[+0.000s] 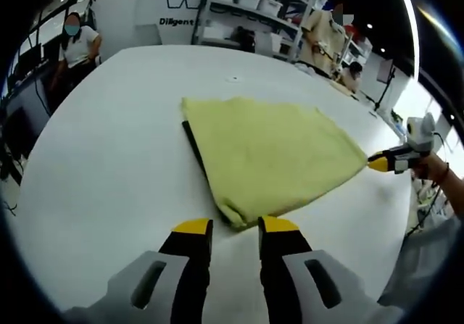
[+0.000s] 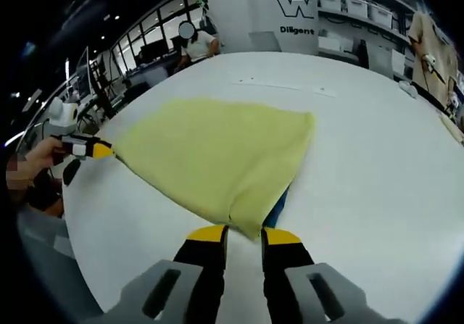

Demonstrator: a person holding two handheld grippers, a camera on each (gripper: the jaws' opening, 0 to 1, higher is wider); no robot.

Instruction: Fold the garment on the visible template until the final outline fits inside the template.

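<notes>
A pale yellow garment [image 1: 272,154] lies folded on the white table [image 1: 116,157], over a dark template whose edge [image 1: 193,144] peeks out on its left side. My left gripper [image 1: 235,226] has its jaws closed on the garment's near corner. My right gripper [image 1: 378,163] pinches the pointed corner at the right. In the right gripper view the garment [image 2: 217,154] spreads ahead, with a bluish strip of the template [image 2: 278,206] beside its near corner, on which my right gripper [image 2: 245,235] is shut. My left gripper [image 2: 101,150] grips the left tip.
The round white table [image 2: 377,157] has wide bare areas around the garment. A seated person [image 1: 76,45] is at the far edge. Shelves with boxes [image 1: 250,9] stand behind, and a hand [image 2: 32,161] holds the left gripper off the table's edge.
</notes>
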